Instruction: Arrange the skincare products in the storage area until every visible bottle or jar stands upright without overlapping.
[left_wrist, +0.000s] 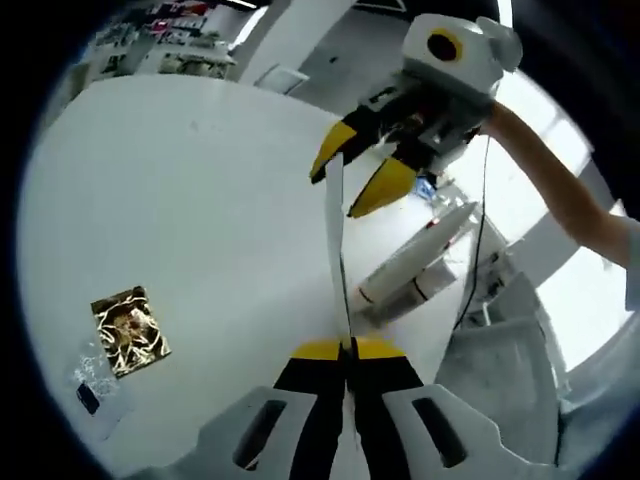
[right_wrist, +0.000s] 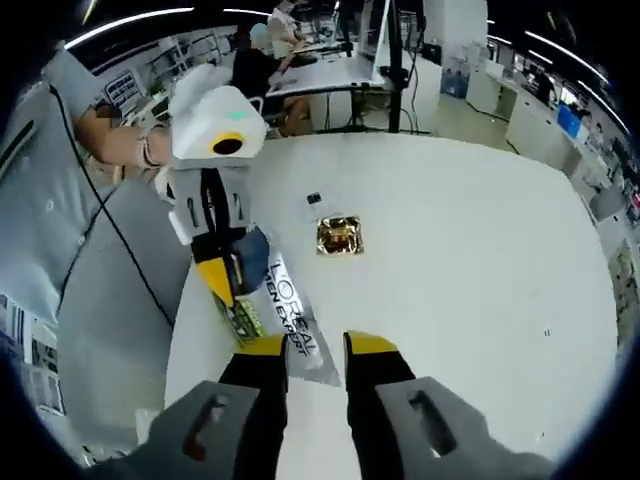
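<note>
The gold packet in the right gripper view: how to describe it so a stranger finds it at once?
Look at the big white table. Just beyond the tube printed MEN EXPERT lies a small flat square packet. It alone is shiny gold; the little dark item near it is much smaller.

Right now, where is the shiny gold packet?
The gold packet lies flat on the white table, past the tube in the right gripper view; in the left gripper view it sits lower left.
</note>
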